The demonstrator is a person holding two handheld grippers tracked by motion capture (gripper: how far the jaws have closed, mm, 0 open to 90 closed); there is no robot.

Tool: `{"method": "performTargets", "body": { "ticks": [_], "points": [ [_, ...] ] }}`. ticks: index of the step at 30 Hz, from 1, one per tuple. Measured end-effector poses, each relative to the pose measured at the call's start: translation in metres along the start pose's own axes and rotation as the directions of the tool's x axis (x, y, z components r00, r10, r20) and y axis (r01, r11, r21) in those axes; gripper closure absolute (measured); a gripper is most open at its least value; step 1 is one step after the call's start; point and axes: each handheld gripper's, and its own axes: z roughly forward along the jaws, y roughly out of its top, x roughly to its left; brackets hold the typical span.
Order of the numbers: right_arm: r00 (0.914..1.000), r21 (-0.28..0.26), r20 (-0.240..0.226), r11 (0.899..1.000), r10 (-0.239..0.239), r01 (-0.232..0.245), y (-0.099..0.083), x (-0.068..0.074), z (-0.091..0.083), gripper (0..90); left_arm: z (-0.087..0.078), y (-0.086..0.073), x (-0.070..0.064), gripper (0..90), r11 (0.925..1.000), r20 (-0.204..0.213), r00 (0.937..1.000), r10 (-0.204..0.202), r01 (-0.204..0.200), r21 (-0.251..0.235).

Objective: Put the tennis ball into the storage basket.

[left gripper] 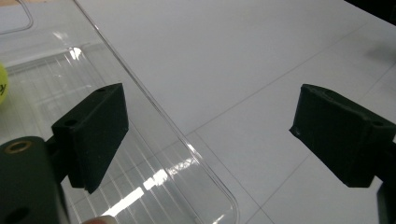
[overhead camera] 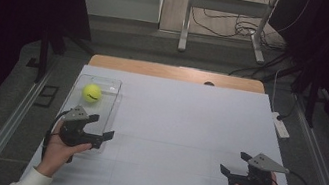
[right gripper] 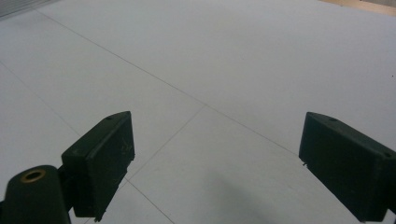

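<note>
Showing unreadable black lettering, the tennis ball (overhead camera: 92, 92) sits in the clear tray (overhead camera: 109, 111); both grippers gape, released.

We see the white bench (overhead camera: 180, 136) evenly and brightly lit from above in the high view, while the surroundings beyond its edges fall into near darkness. The left tool (overhead camera: 101, 128) and the right tool (overhead camera: 233, 164) cast only faint, soft shadows on the bench. In the left gripper view we note bright streaks of glare on the clear tray (left gripper: 154, 182), strongest near the tray's closest corner, and its ribbed floor reflects light in bands. The black jaws in both gripper views appear soft and slightly out of focus. In the right gripper view a diffuse grey shadow lies on the bench between the jaws.
</note>
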Motion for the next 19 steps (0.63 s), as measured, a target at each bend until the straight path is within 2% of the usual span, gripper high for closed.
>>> {"method": "performTargets", "body": {
  "ticks": [19],
  "points": [
    [1.0, -0.008, -0.001, 1.0, -0.002, 0.002, 0.0007, 0.0002, -0.0008, 10.8, 0.0008, -0.0035, -0.0004, 12.0, 0.9999, -0.001, 1.0, 0.008, -0.008, -0.008]
  ]
}}
